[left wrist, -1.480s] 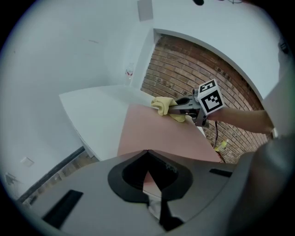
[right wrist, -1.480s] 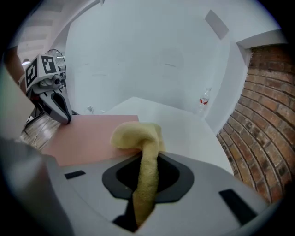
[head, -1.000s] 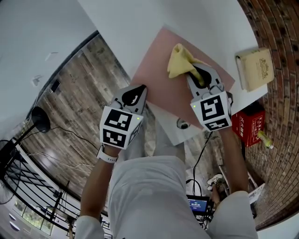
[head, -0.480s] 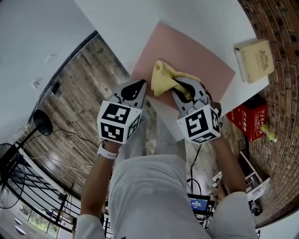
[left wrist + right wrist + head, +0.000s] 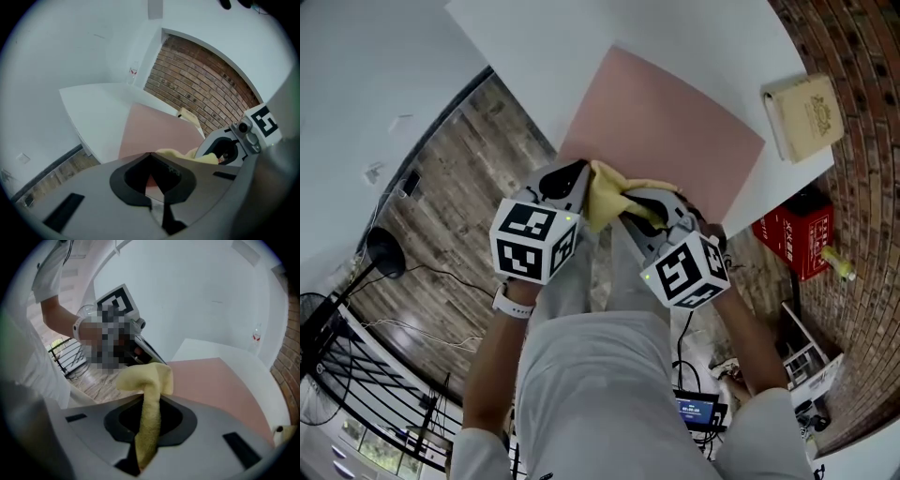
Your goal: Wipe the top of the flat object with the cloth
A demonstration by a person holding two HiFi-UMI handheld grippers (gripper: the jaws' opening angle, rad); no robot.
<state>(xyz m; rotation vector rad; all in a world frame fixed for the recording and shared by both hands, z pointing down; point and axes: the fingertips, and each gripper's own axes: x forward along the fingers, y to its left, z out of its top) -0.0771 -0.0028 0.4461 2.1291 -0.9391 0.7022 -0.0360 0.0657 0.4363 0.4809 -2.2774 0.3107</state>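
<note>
Both tongs are closed. The right tongs (image 5: 639, 208) pinch a yellow cloth (image 5: 607, 190): a strip of it runs between the jaws, and its bunched end sits at the near edge of the pink flat object (image 5: 661, 131). The left tongs (image 5: 570, 176) have their tips together with nothing between them, just beside the cloth at that object's near left corner. The pink object lies on the white counter (image 5: 581, 47), with a tan book (image 5: 806, 114) well apart toward the right.
</note>
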